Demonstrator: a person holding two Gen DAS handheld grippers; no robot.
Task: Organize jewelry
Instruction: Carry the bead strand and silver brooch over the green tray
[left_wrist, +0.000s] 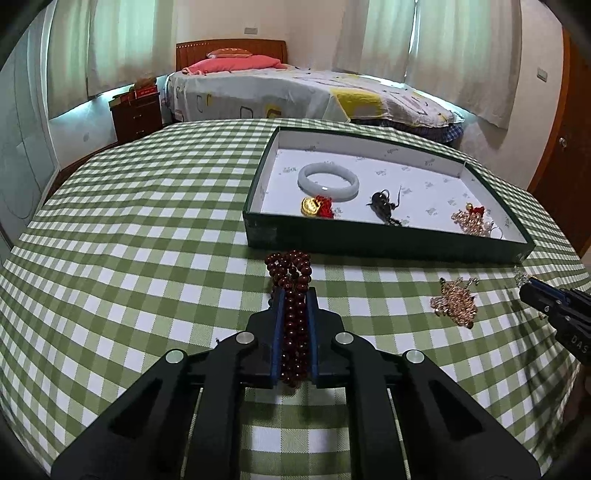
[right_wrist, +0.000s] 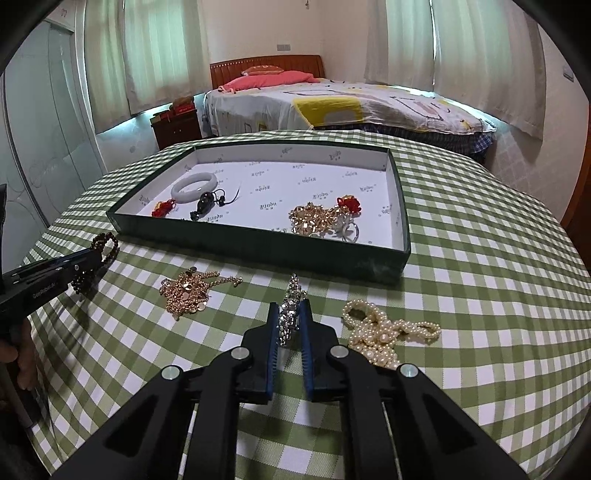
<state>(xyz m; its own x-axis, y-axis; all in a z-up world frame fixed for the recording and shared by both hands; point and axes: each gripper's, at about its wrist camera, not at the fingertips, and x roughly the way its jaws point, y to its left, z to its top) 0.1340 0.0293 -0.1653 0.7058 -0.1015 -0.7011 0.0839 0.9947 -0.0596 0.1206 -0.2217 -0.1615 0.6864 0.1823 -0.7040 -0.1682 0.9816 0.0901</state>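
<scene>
Now the left gripper (left_wrist: 294, 295) jaws are pinching the dark bead bracelet (left_wrist: 290, 266); the right gripper (right_wrist: 290, 310) jaws are pinching the silver crystal piece (right_wrist: 291, 295).

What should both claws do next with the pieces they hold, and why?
Probably lift and carry both toward the dark green tray: the left claw is shut on the dark red bead bracelet, the right claw on the silver rhinestone piece, both low over the checked cloth.

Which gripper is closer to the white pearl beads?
Right. The right gripper, holding a sparkly piece, sits just beside the pearl beads. The left gripper is far across the table.
</scene>
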